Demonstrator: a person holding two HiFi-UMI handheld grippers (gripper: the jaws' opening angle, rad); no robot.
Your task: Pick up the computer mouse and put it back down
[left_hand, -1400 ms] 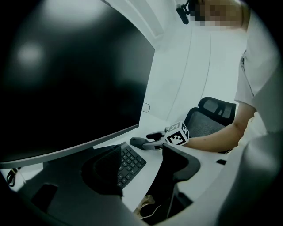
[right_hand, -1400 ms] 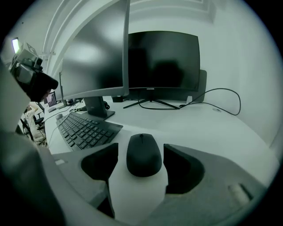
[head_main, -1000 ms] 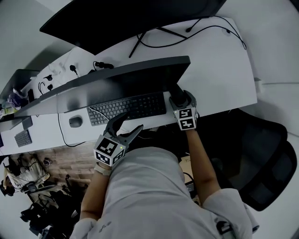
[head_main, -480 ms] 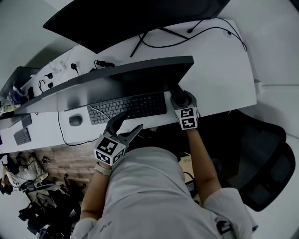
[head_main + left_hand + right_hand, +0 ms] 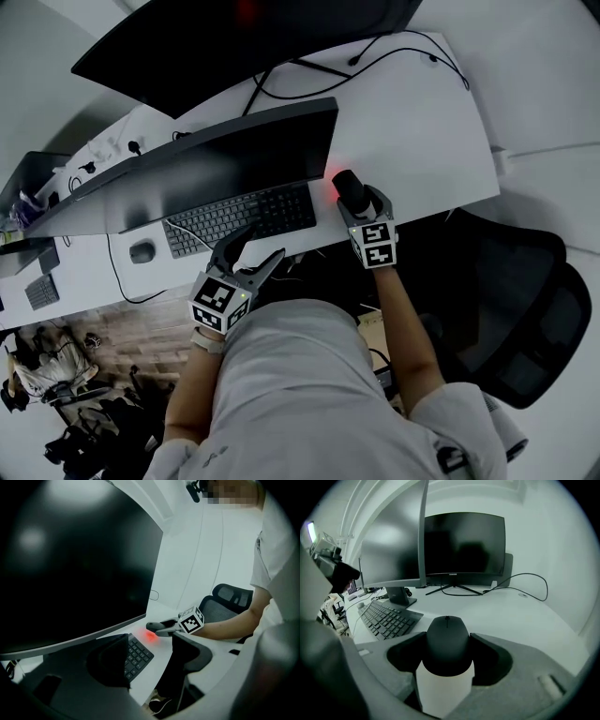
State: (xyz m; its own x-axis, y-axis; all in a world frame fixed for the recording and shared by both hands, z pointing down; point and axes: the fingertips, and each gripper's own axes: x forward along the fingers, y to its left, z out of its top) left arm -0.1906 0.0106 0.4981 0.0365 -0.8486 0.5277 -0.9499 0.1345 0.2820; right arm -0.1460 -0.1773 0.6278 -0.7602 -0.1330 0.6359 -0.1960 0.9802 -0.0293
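While your right gripper (image 5: 447, 643) pinches the computer mouse (image 5: 348, 186) just above the desk (image 5: 422, 141), open surface extends rightward to the desk edge; the keyboard (image 5: 239, 216) lies near its left. Your left gripper (image 5: 262, 244) hangs spread over the front edge.

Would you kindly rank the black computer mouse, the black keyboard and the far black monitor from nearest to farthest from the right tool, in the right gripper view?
1. Black computer mouse, gripped between the jaws.
2. Black keyboard, lower left.
3. Far black monitor, back centre.
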